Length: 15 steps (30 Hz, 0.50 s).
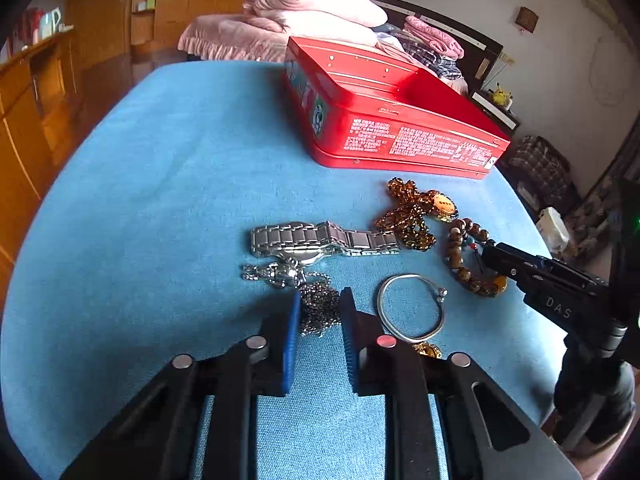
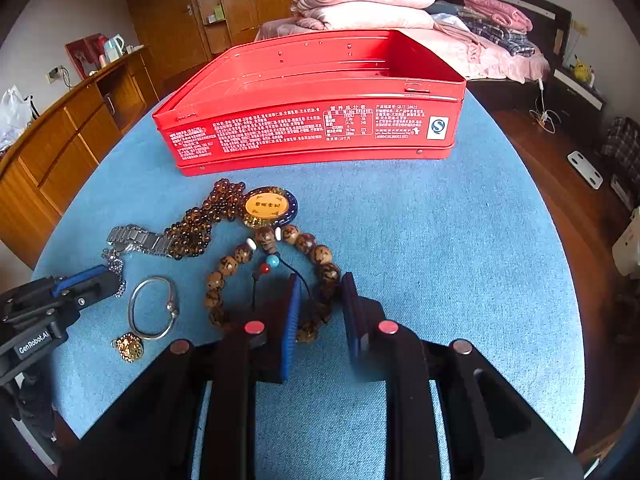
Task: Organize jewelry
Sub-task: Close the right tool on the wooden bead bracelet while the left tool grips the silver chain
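On a blue tabletop (image 2: 440,240), the left gripper (image 1: 320,312) has its fingers clamped on a bunched silver chain (image 1: 318,308), while the right gripper (image 2: 322,304) grips the near arc of a wooden bead bracelet (image 2: 276,276). Just right of the left fingers lies a silver bangle (image 1: 412,306); beyond them, a steel watch (image 1: 320,240) and amber beads (image 1: 412,212). The open red tin (image 2: 316,120) (empty inside, as far as can be seen) stands farther off.

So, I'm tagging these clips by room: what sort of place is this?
Most likely a bedroom in a home: a bed piled with folded pink quilts, wooden cabinets along the wall, and a blue-covered table.
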Tool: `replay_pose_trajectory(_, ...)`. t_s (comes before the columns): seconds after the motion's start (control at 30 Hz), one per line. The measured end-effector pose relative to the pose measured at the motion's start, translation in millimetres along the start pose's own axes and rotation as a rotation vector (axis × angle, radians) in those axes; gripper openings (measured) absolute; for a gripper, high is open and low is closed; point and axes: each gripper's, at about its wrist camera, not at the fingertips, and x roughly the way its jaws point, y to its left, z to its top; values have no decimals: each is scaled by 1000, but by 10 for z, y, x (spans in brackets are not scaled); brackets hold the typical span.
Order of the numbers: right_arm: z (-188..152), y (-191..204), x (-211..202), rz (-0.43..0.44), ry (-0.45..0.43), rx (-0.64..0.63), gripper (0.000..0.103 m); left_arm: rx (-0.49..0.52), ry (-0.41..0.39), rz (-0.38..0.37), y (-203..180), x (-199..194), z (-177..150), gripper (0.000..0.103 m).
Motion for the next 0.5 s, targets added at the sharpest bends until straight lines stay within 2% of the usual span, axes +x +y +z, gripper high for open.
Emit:
replay_pose_trajectory(0.2,0,13,2,-4,2,-5,21,15,-7,15,6,-63,-53,16)
replay_pose_trajectory(0.33,11,2,6,3,5,2,21,7,-27,70,60,-92,-28,14)
replay_pose_trajectory(0.5,14,20,14,-1,6,0,22,-1,-18,71,93,-38,11,15)
